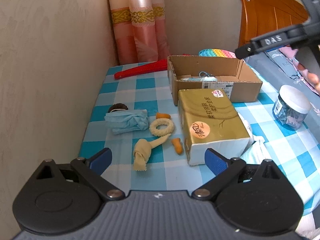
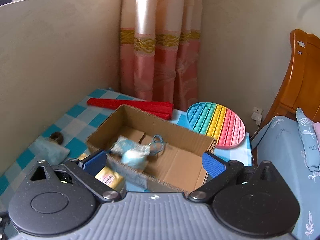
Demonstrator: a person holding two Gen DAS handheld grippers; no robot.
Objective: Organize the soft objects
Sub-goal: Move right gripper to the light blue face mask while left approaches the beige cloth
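The right claw point(image 2: 154, 161) is hanging wide and empty above the cardboard box point(image 2: 180, 160), where a blue soft bundle point(image 2: 133, 154) is lying. The left claw point(image 1: 158, 157), also wide, is facing the beige cloth point(image 1: 143, 152) and blue mask point(image 1: 128, 121) waiting ahead on the desk point(image 1: 124, 92), probably next.

Blue-and-white checked tablecloth point(image 1: 128, 92) | pale blue face mask point(image 1: 128, 121) ahead-left of left gripper point(image 1: 158, 159), blue pads, black linkage | cream ring point(image 1: 161, 127), beige cloth point(image 1: 143, 153), orange earplugs point(image 1: 177, 145) straight ahead | gold box point(image 1: 210, 120) ahead-right | brown cardboard box point(image 2: 180, 132) beyond right gripper point(image 2: 154, 163) | rainbow pop mat point(image 2: 217, 125) | red fan point(image 2: 132, 104) | pink curtain point(image 2: 158, 60), gold band
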